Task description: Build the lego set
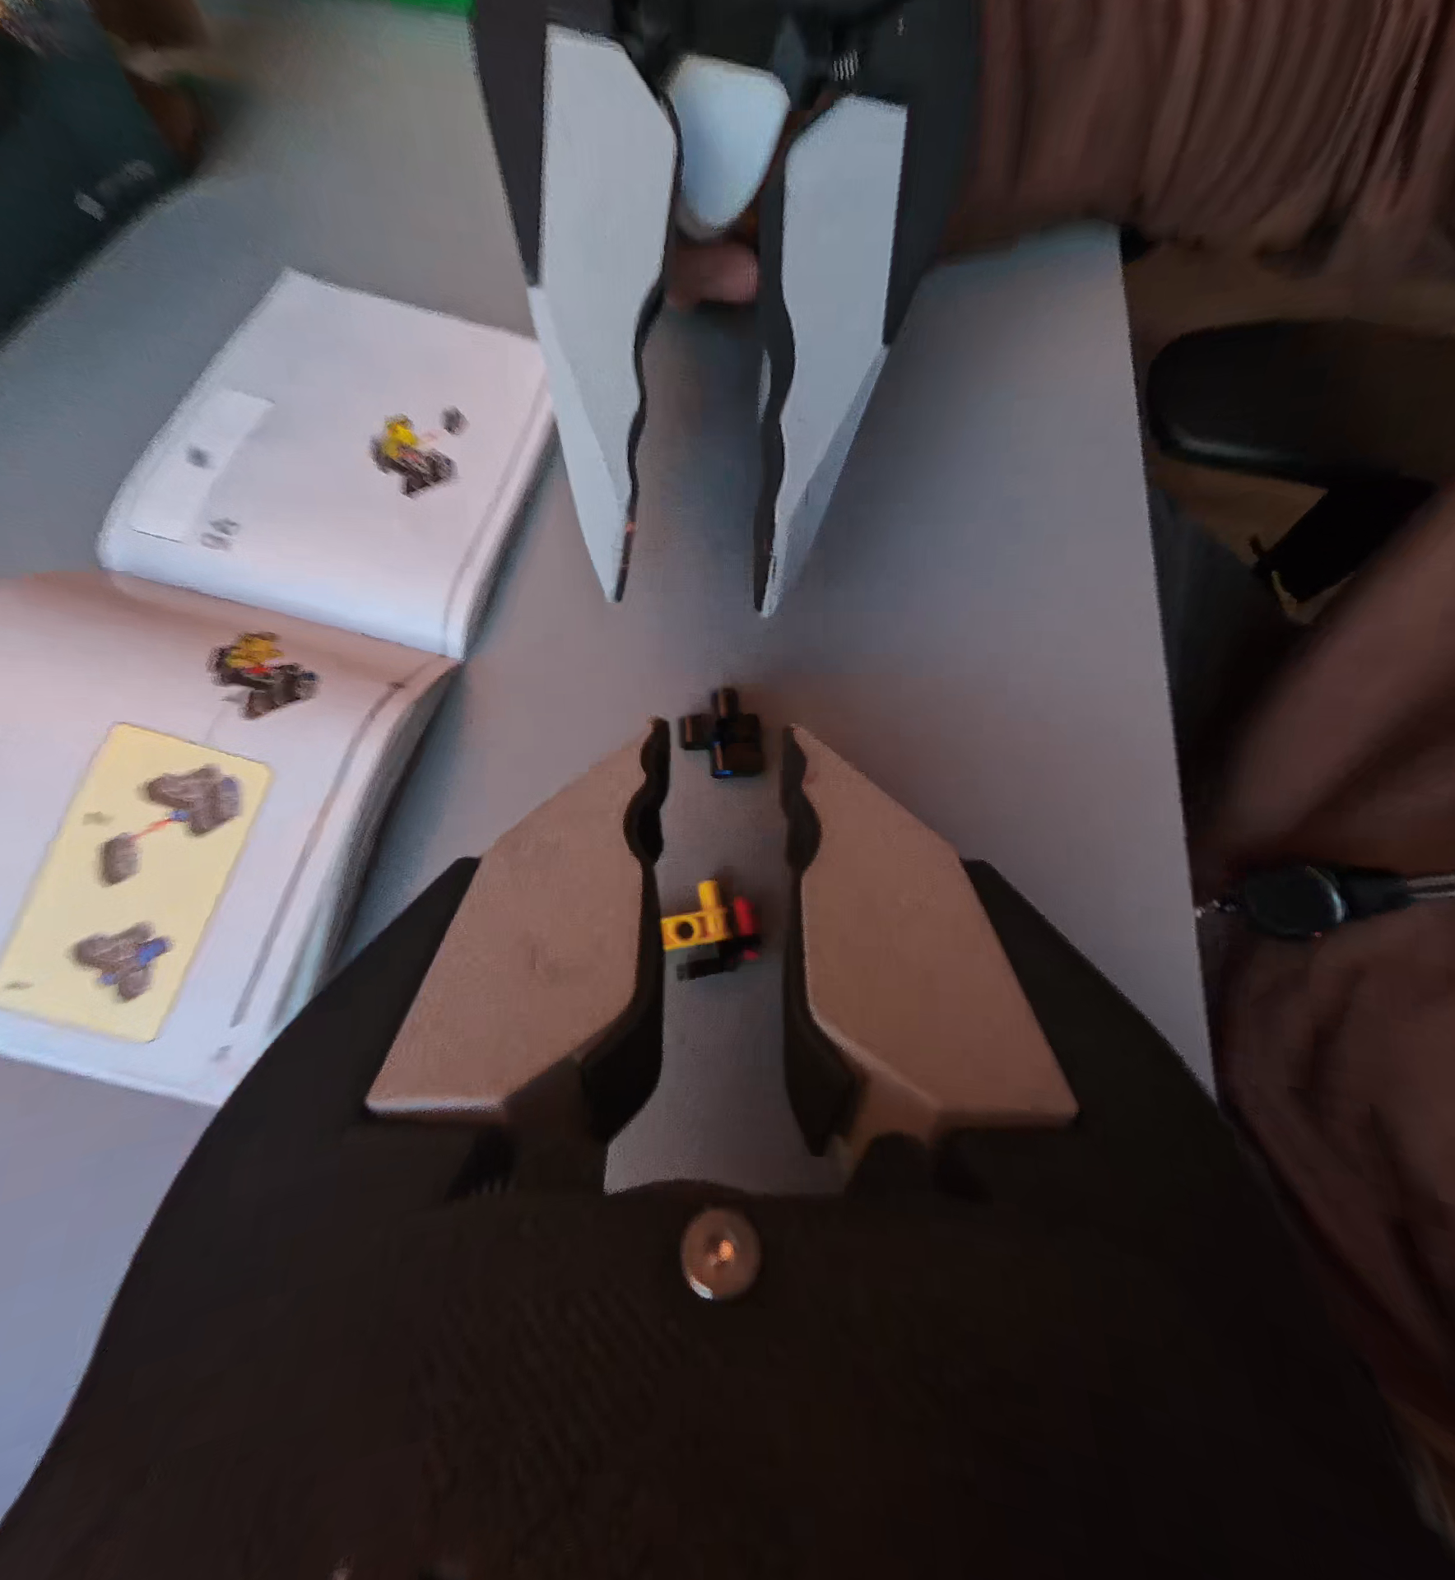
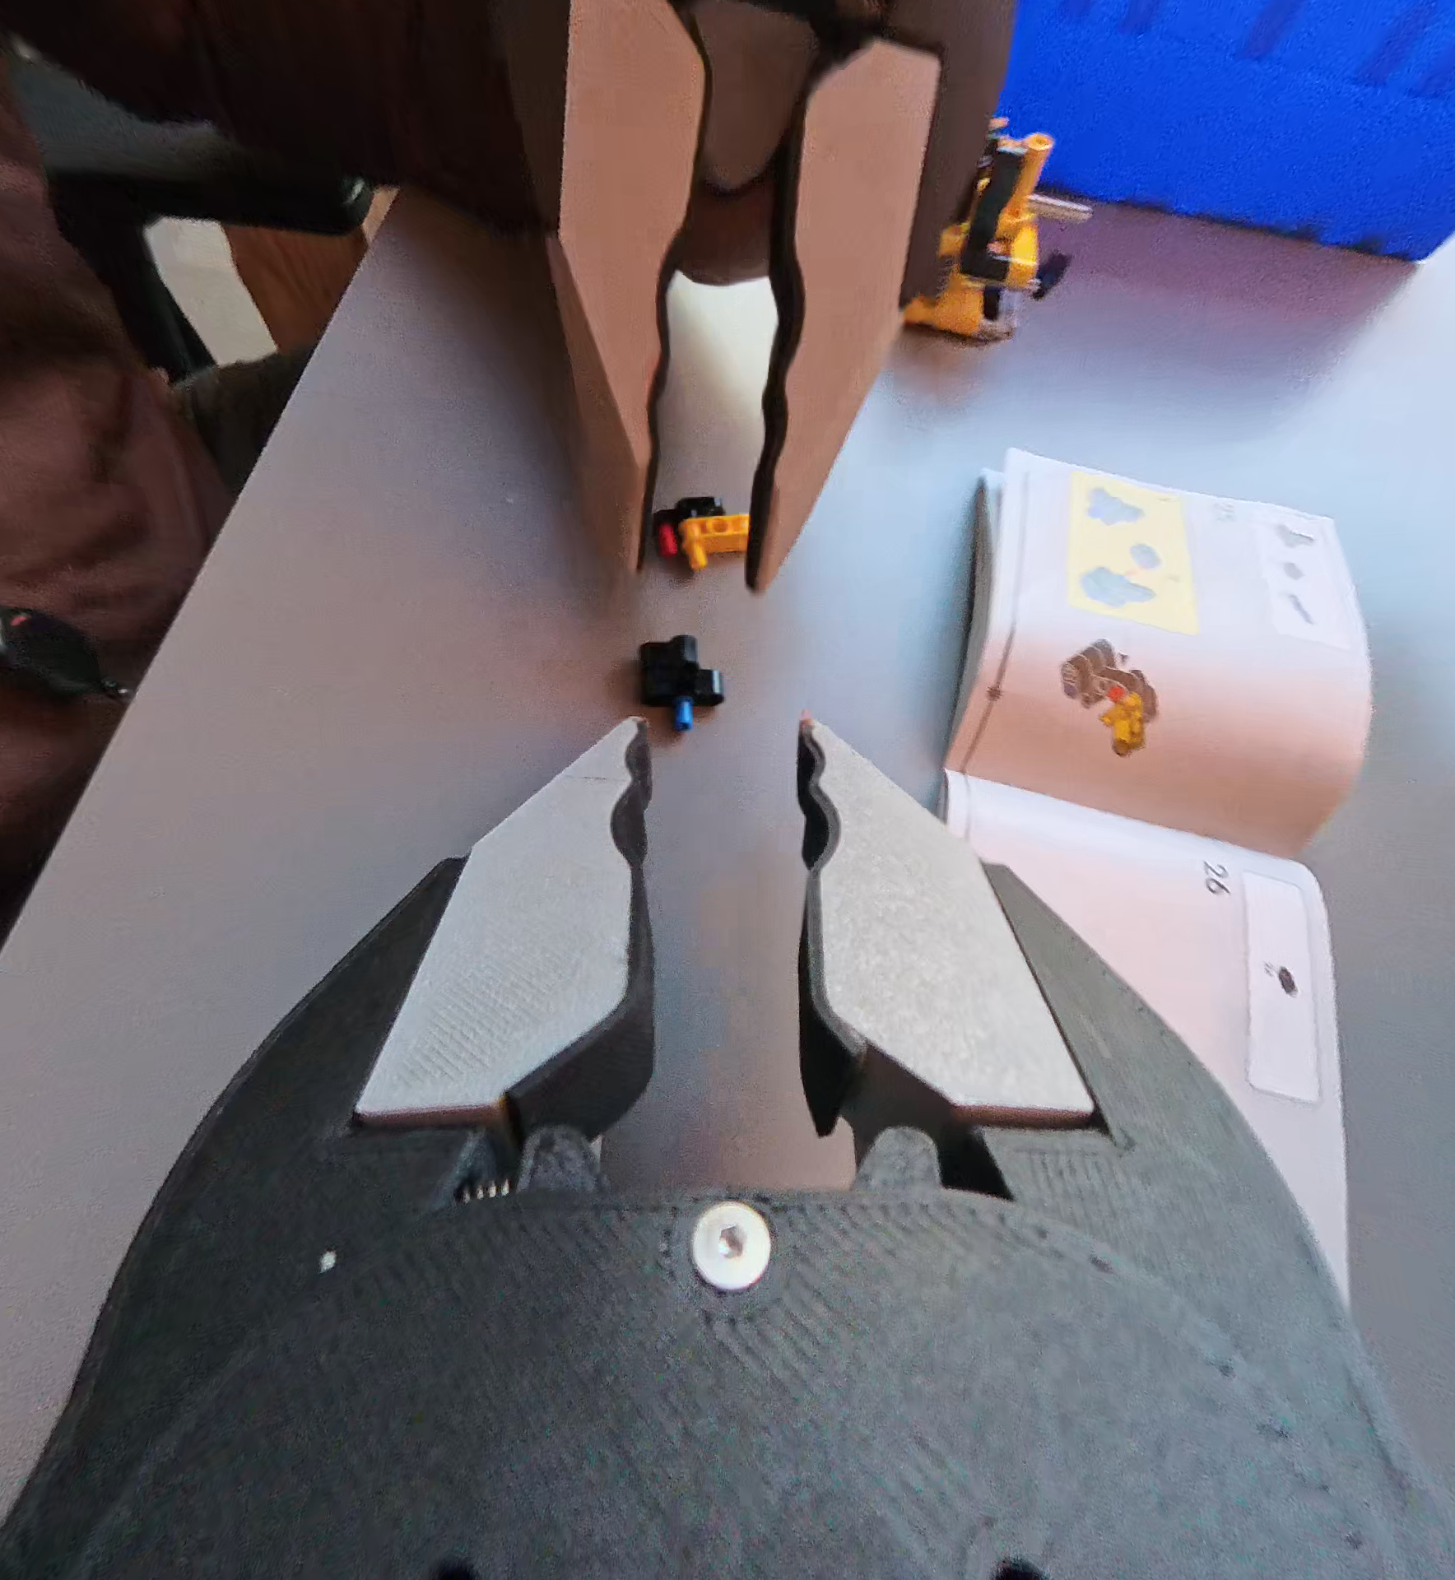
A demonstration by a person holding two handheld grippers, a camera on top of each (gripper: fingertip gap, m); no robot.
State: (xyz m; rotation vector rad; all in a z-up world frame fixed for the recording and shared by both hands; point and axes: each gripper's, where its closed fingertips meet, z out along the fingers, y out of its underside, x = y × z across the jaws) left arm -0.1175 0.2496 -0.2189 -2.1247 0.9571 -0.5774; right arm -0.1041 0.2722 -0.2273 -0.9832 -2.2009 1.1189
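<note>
A small yellow, red and black lego piece lies on the grey table between the fingers of my left gripper, which is open and astride it. The right wrist view shows the same piece between the brown tips of the left gripper. A small black piece with a blue pin lies between the two grippers. My right gripper is open and empty, just short of the black piece. It points at the left gripper from the far side.
An open instruction booklet lies beside the pieces. A partly built yellow lego model stands farther off, before a blue object. The table edge runs close by, with a person's arm and wristwatch and a chair beyond it.
</note>
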